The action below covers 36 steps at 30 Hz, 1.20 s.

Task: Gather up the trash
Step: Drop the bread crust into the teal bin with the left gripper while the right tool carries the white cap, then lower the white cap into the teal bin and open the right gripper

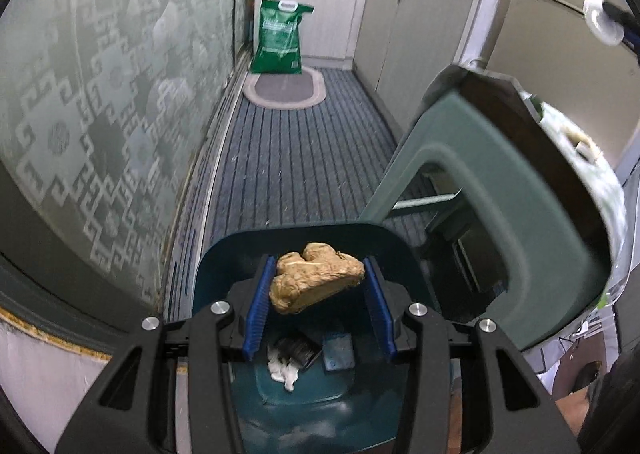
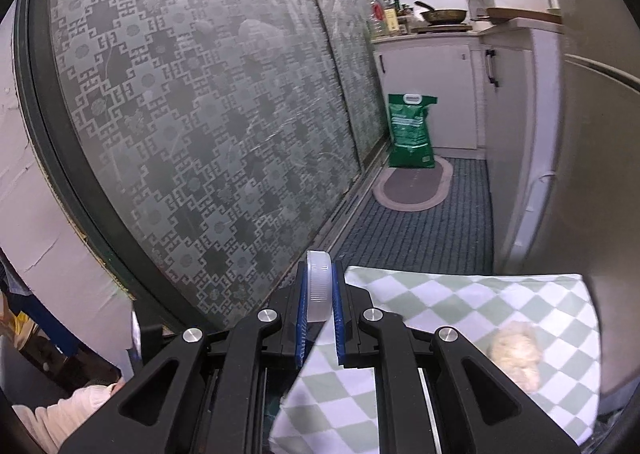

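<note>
- Left claw [image 1: 318,294]: its blue pads grip a lumpy tan piece of ginger [image 1: 314,281] from both sides, holding it clear in the air.
- Directly under the ginger sits a dark teal bin [image 1: 224,254] with its mouth uncovered. At the bottom lie a crumpled white tissue [image 1: 283,371], a dark object that cannot be made out, and a small blue-grey block [image 1: 339,350].
- Just right of the bin stands a dark green plastic stool [image 1: 516,254], tilted in this view. A checked cloth [image 2: 480,302], green and white, covers its top; a pale, blurred lump [image 2: 516,350] rests on the cloth.
- Right claw [image 2: 320,294]: clenched on a white ribbed bottle cap [image 2: 319,286], held on edge between the pads, above the near corner of the cloth. In the left view the same cap [image 1: 602,20] appears high on the right.
- A striped blue-grey floor mat [image 1: 304,158] runs away from the bin. A frosted patterned glass door [image 1: 112,102] lines the left side.
- Farther off, a green sack [image 1: 279,39] stands upright on an oval rug [image 1: 285,89], against white cabinets [image 1: 424,26].
- Farthest, on the bench [image 2: 424,36], a pan [image 2: 445,15] and some bottles [image 2: 380,16].
</note>
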Tool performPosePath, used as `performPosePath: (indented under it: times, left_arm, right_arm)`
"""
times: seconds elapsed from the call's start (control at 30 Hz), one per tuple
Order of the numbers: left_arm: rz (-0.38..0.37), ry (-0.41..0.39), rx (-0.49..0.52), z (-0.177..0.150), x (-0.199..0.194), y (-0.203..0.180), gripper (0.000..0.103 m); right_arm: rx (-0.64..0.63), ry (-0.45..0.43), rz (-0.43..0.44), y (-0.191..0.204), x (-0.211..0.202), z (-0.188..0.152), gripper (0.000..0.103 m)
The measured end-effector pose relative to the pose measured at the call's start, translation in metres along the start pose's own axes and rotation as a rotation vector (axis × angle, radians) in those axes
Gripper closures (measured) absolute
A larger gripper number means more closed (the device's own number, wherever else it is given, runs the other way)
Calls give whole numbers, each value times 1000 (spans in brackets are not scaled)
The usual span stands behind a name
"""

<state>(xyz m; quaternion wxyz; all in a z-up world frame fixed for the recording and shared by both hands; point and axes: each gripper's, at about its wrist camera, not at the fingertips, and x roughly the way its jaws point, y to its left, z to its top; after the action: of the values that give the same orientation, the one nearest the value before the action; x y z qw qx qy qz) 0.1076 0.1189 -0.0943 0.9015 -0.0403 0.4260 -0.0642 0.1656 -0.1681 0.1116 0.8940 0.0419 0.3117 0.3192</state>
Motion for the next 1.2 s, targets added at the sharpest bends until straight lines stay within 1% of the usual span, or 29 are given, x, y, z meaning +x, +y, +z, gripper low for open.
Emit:
performPosePath:
  times: [0.17,0.23,0.4,0.57,0.73,0.93,1.0,1.2]
  left_arm:
    - [2,75,-5,-15,19,8,56]
    - [-5,121,-7,-22,30,9,56]
    - [-1,205,12,-38,51,8,56]
    - [0,260,18,-49,67,11,56]
    - [9,312,2,-61,84,20,56]
    - [20,359,14,-70,95,21,55]
    - [21,368,24,-73,98,21,55]
    - [21,359,27,-68,95,20,55]
  right_arm:
    - [-18,27,23,17,17,-1,92]
    - [-21,40,31,23,25,-2,92]
    - [-39,69,55,40,42,-3,92]
    - [-57,96,70,58,59,-7,92]
    - [-75,140,66,75,77,-15,92]
    - [-118,216,46,100,111,-34,92]
    - [-140,251,22,106,125,-44,92]
    - [-153,326,-8,107,154,-68,92]
